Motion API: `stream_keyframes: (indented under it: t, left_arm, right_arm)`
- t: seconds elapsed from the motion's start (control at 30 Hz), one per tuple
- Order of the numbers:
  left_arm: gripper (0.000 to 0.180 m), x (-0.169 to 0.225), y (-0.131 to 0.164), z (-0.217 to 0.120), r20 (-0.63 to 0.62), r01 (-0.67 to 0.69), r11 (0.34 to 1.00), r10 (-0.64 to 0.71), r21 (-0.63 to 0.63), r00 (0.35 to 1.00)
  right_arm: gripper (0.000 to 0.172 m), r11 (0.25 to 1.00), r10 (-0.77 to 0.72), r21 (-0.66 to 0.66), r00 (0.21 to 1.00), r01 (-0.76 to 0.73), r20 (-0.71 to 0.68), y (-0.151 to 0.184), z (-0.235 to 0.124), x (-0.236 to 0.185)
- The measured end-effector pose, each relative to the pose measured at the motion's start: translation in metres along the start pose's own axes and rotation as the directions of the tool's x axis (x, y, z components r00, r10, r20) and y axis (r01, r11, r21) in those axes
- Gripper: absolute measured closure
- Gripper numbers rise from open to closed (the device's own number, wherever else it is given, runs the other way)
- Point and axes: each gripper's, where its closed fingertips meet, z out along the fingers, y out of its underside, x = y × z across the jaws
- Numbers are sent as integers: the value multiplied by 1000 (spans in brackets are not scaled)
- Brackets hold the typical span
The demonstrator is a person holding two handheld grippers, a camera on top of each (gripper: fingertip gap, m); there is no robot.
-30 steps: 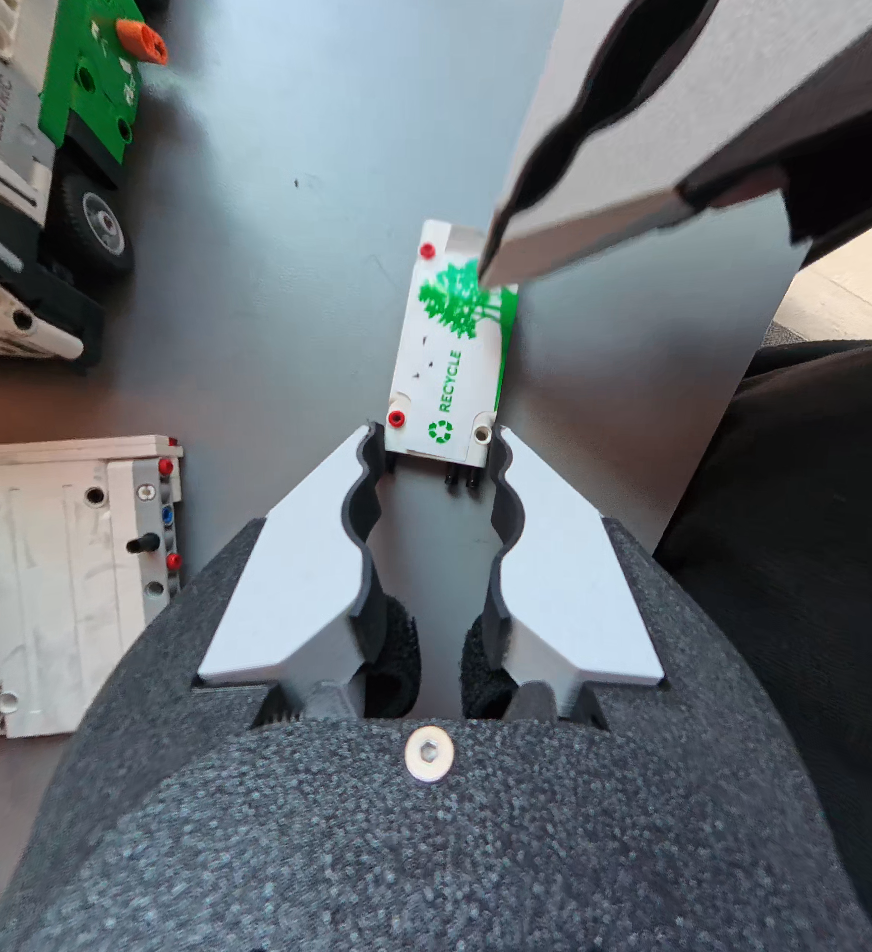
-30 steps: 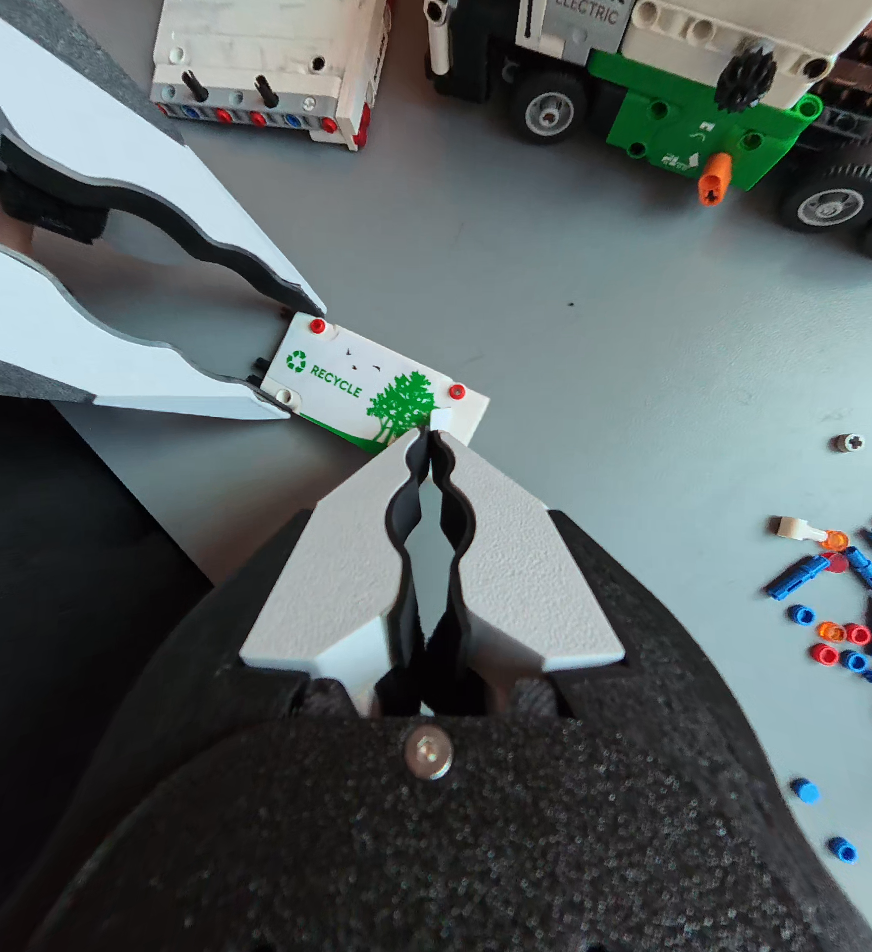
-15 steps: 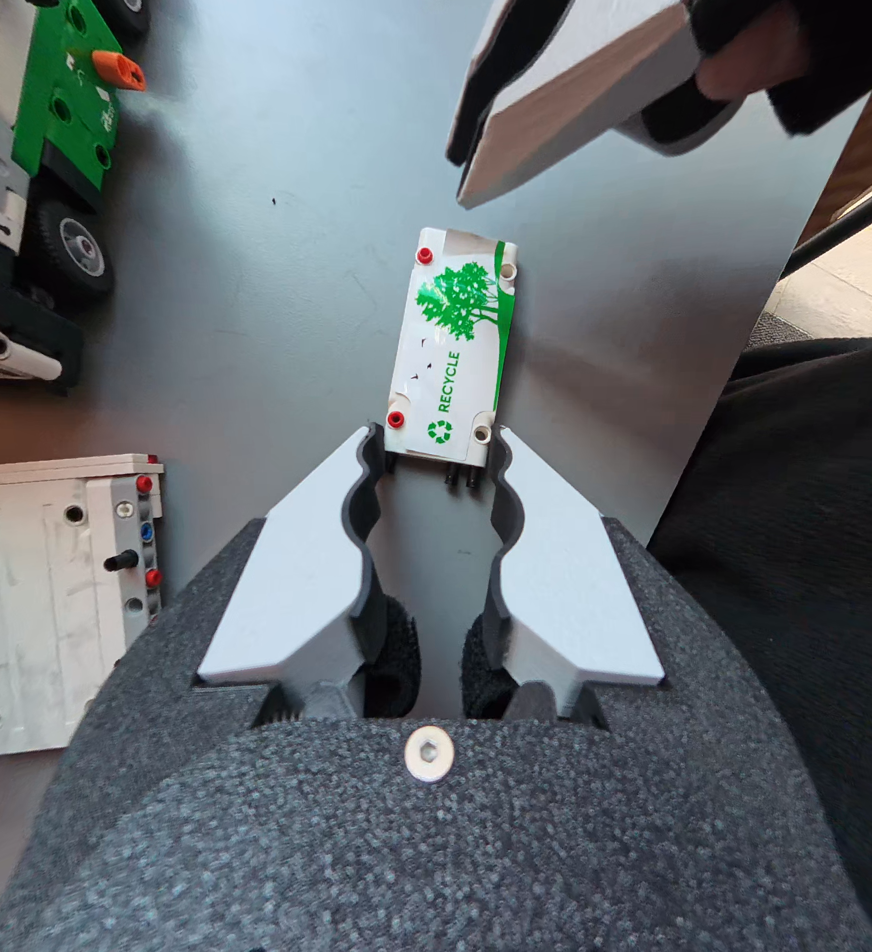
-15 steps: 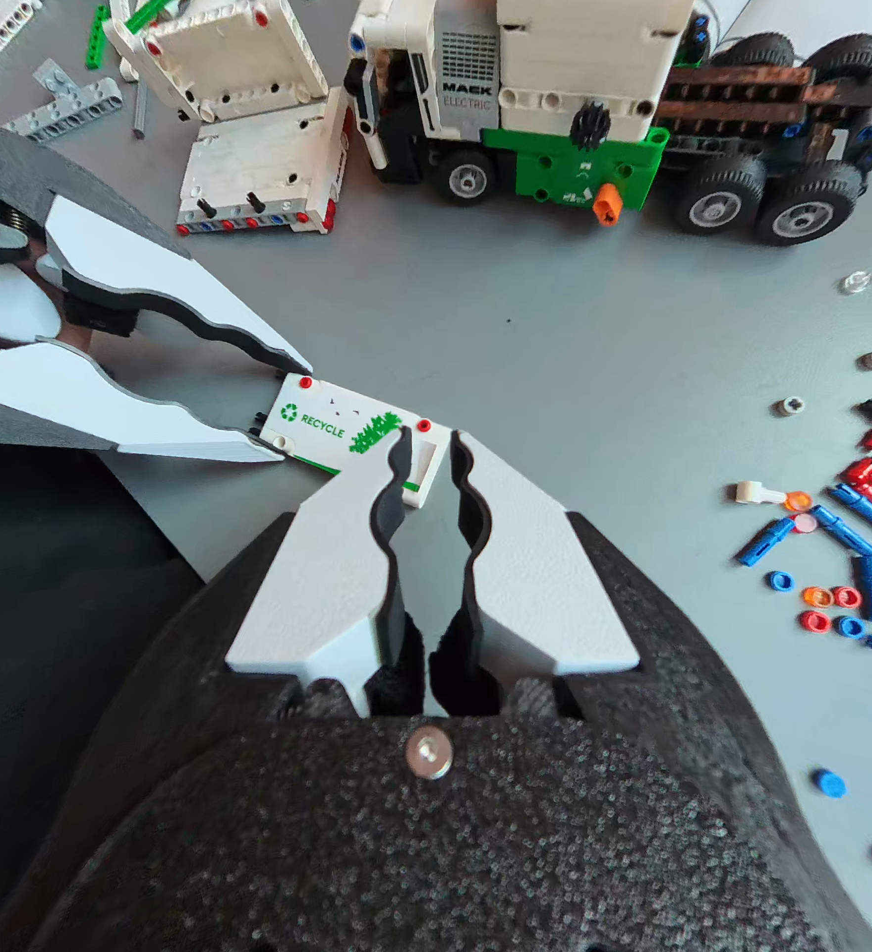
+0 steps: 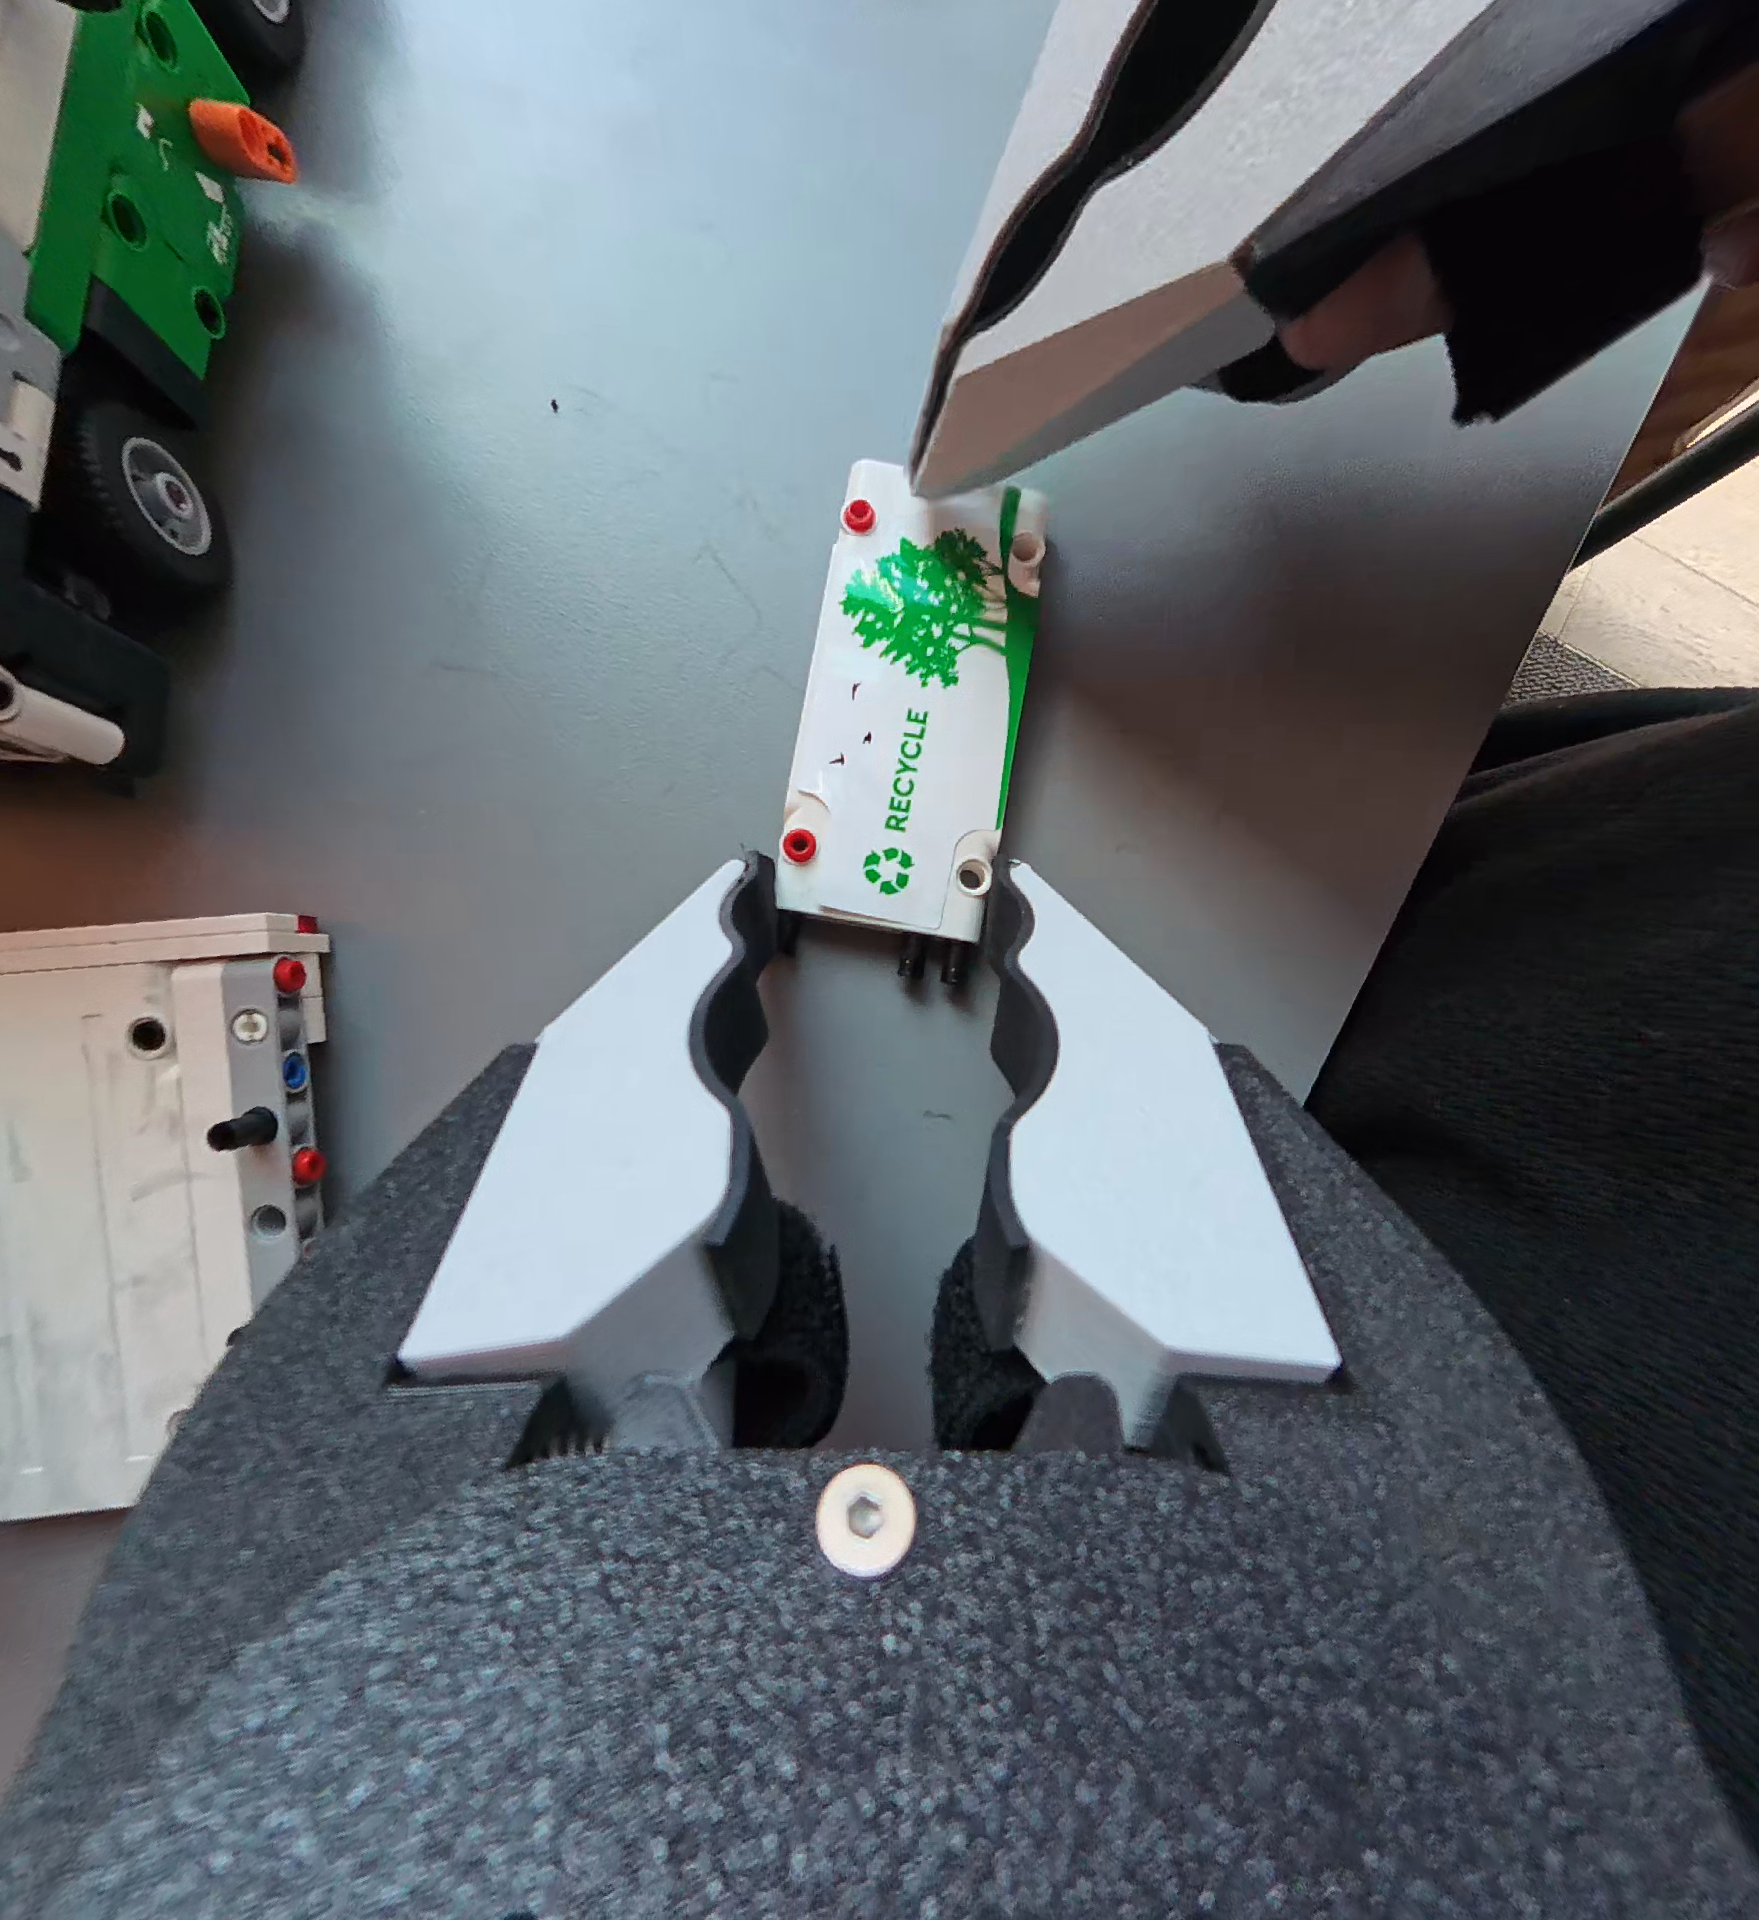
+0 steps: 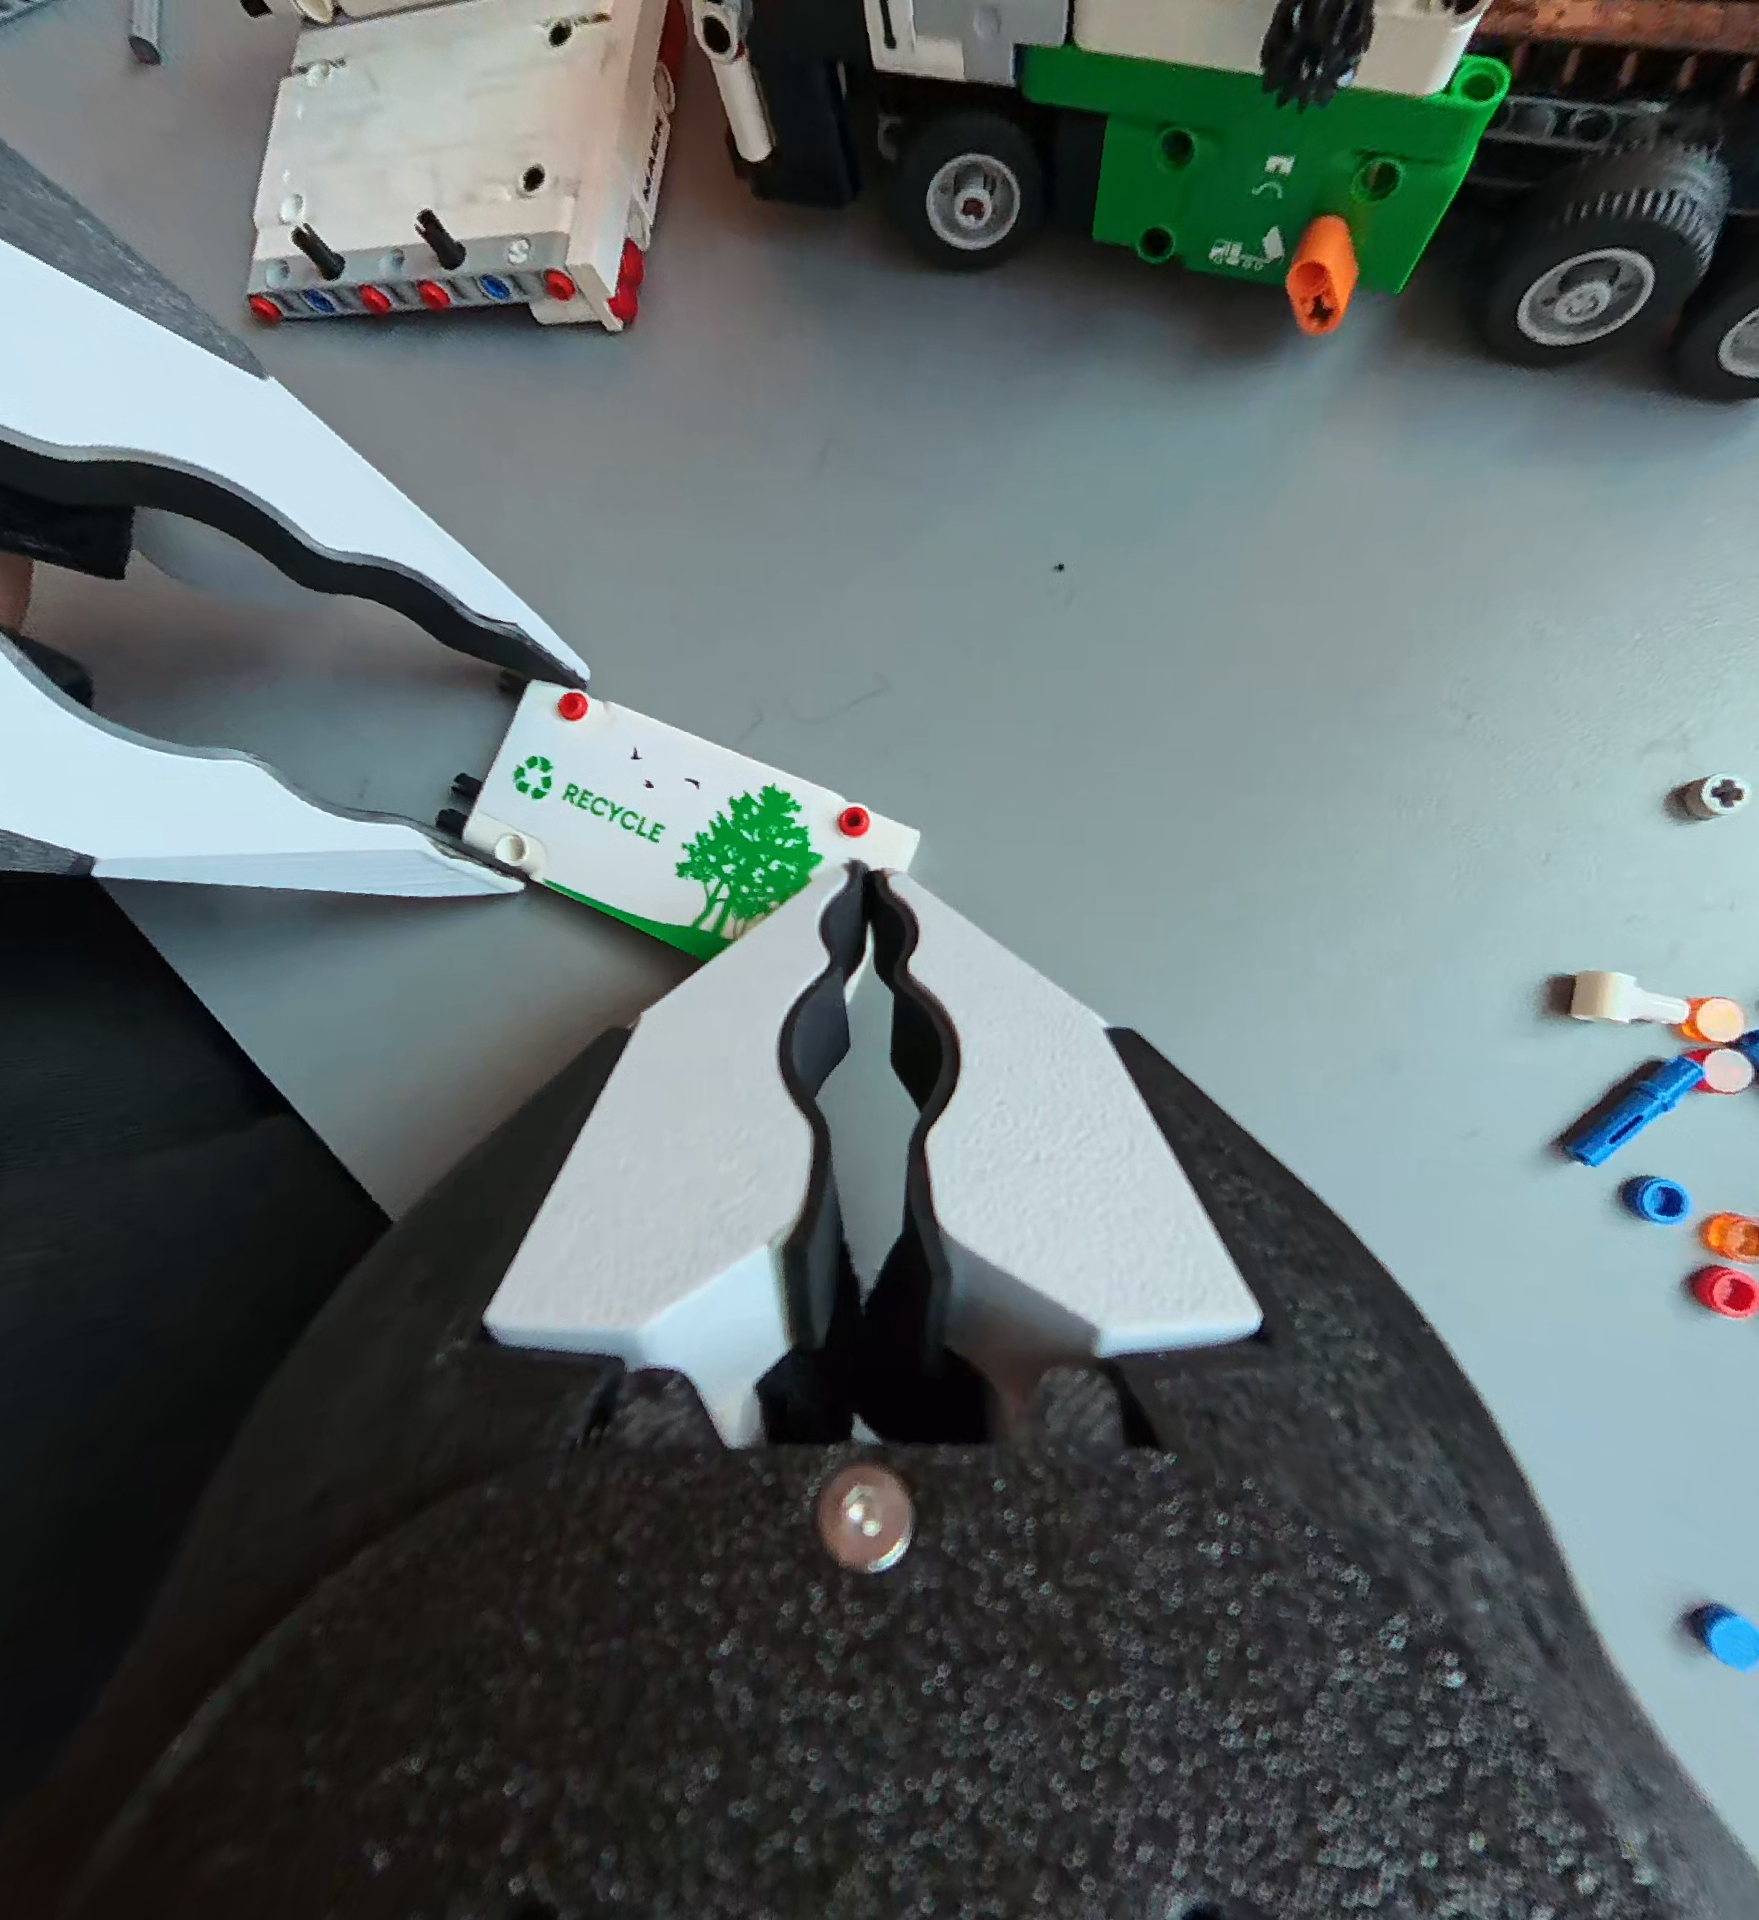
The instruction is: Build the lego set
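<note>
Two grippers are meeting at one white printed panel (image 5: pixel 911 707) lying on the grey table (image 5: pixel 542 623).

The left gripper (image 5: pixel 880 894) is clamping the panel's near end between both pads; the right gripper (image 6: pixel 864 878), tips closed together, is resting at its far corner. Beyond the panel are standing one toy truck (image 6: pixel 1270 156) and one white block assembly (image 6: pixel 459 187).
</note>
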Motion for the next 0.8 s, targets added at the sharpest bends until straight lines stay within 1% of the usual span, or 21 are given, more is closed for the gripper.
stream_keyframes:
  t: [0.13,0.17,0.27,0.3,0.33,0.37,0.43,0.5,0.57,0.67,0.73,0.8]
  left_arm:
    - [141,0,0,0,0,1,1000,-1,-1,1000]
    - [141,0,0,0,0,1,1000,-1,0,1000]
    - [141,0,0,0,3,0,1000,0,6,1000]
    - [141,0,0,0,5,-3,1000,3,9,1000]
    - [141,0,-1,0,8,-12,1000,12,13,1000]
    - [141,0,-1,0,17,-24,1000,24,18,1000]
    - [141,2,0,-2,40,-72,997,71,30,997]
    - [141,5,-1,-4,93,-196,979,191,52,977]
    - [141,6,-1,-7,140,-279,958,268,62,953]
    - [141,5,0,-10,150,-313,945,298,91,943]
    - [141,6,-4,-14,143,-314,937,293,152,945]
    - [141,7,-8,-19,129,-292,936,271,197,954]
  right_arm:
    - [172,999,11,52,996,-15,88,-10,-6,-20]
    - [172,998,8,54,997,-12,83,-11,-8,-21]
    - [172,998,-4,56,1000,5,-20,-6,-8,3]
    - [164,999,7,51,999,-5,-40,-3,-7,10]
    - [151,999,25,42,999,-24,-25,1,-6,12]
    - [146,998,57,27,998,-57,11,5,-5,10]
    - [138,990,129,44,982,-136,139,6,-4,-2]
    - [126,969,208,62,925,-240,318,2,-5,-19]
    - [121,947,242,83,863,-309,444,-3,-7,-27]
    - [121,931,227,109,787,-349,574,-8,-18,-34]
    - [137,921,237,75,702,-383,671,-6,-27,-41]
    - [140,911,253,48,649,-409,717,-6,-31,-44]
